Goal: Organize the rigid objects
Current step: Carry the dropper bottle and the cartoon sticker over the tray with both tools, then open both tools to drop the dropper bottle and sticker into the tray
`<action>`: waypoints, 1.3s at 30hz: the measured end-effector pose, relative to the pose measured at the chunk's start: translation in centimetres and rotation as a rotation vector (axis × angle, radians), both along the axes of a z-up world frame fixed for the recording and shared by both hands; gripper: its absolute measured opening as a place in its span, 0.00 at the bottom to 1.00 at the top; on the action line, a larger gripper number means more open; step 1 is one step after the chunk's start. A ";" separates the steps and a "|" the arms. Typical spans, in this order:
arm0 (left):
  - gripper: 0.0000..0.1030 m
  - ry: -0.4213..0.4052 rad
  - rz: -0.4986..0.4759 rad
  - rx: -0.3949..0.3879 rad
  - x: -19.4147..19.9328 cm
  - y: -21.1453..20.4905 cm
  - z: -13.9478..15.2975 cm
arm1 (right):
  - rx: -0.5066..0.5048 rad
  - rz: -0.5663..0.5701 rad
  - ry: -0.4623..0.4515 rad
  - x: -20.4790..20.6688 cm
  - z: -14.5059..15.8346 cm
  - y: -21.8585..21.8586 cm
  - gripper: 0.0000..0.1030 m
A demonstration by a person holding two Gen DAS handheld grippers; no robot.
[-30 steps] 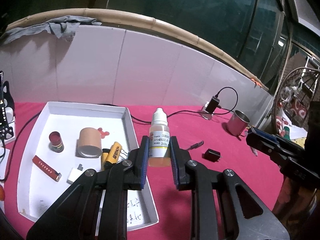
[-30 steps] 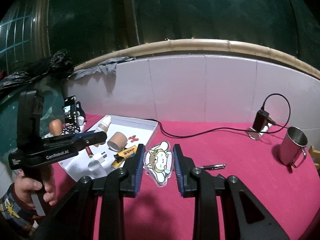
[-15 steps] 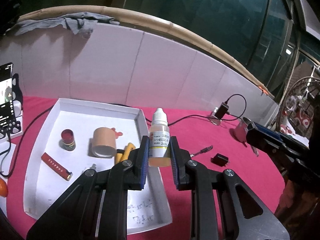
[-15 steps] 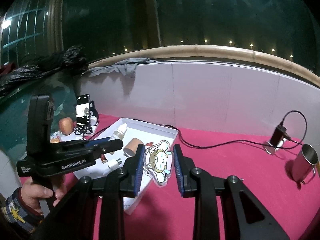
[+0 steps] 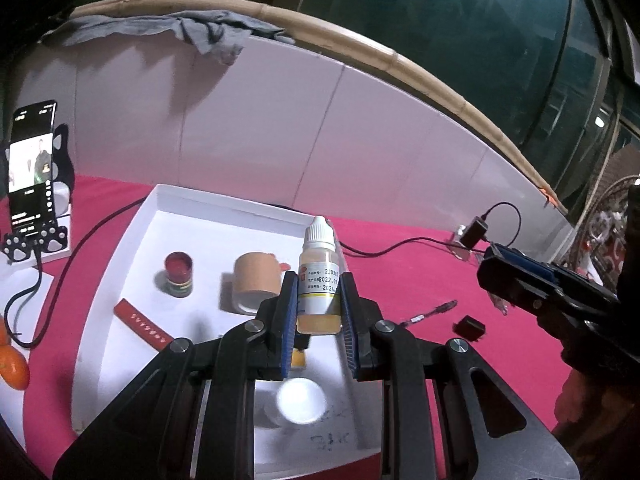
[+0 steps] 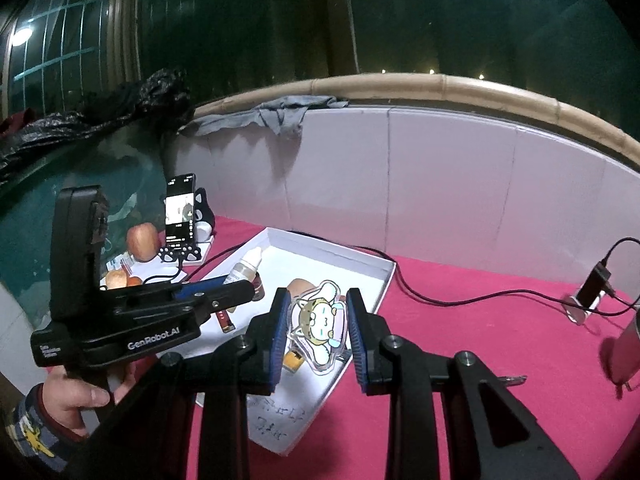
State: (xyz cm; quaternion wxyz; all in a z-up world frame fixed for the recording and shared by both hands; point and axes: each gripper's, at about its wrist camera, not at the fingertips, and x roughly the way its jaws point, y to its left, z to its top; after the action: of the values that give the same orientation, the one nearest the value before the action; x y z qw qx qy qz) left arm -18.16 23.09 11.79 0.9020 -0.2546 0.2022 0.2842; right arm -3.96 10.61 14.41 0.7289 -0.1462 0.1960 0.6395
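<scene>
My left gripper (image 5: 318,322) is shut on a small dropper bottle (image 5: 319,276) with a white cap and yellowish liquid, held upright over the right part of the white tray (image 5: 120,248). In the right wrist view the same bottle (image 6: 246,266) shows at the left gripper's tip above the tray (image 6: 384,280). My right gripper (image 6: 318,330) is shut on a flat cartoon-figure charm (image 6: 320,318), held over the tray's near right side. In the tray lie a tape roll (image 5: 256,282), a small red-capped jar (image 5: 179,274), a red strip (image 5: 144,326) and a yellow item, partly hidden by the fingers.
On the red cloth to the tray's right lie a pen (image 5: 430,312), a small black block (image 5: 469,327), a charger with cable (image 5: 474,232) and a metal cup (image 6: 628,344). A phone on a stand (image 5: 32,168), an apple (image 6: 142,242) and an orange item stand left. A white wall runs behind.
Both grippers have moved left, from over the red cloth to over the tray, each still holding its object. The tray and phone have shifted right in both views.
</scene>
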 end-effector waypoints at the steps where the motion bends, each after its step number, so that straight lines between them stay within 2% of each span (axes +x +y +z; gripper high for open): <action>1: 0.19 0.002 0.007 -0.002 -0.2 0.3 -0.1 | -0.006 0.001 0.001 0.0 -0.1 0.5 0.26; 11: 0.19 0.039 0.078 -0.018 -1.0 6.3 0.0 | -0.071 -0.006 0.035 0.5 -1.7 4.9 0.26; 20: 0.19 0.211 0.163 0.066 1.4 7.5 -2.1 | -0.153 -0.033 0.068 1.0 -4.8 9.9 0.26; 24: 0.19 0.258 0.188 0.080 1.7 7.9 -3.2 | -0.188 -0.050 0.084 1.4 -6.1 11.6 0.26; 35: 0.19 0.284 0.210 0.068 1.8 9.0 -4.5 | -0.213 -0.079 0.139 1.9 -7.9 13.6 0.27; 39: 0.19 0.269 0.224 0.054 1.4 9.2 -4.7 | -0.214 -0.072 0.160 1.8 -8.3 13.8 0.29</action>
State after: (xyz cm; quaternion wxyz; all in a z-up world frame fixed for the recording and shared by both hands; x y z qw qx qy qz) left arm -16.76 32.34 7.11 0.8362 -0.2107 0.2836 0.4196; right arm -2.19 24.36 6.07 0.7137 -0.1646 0.3256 0.5979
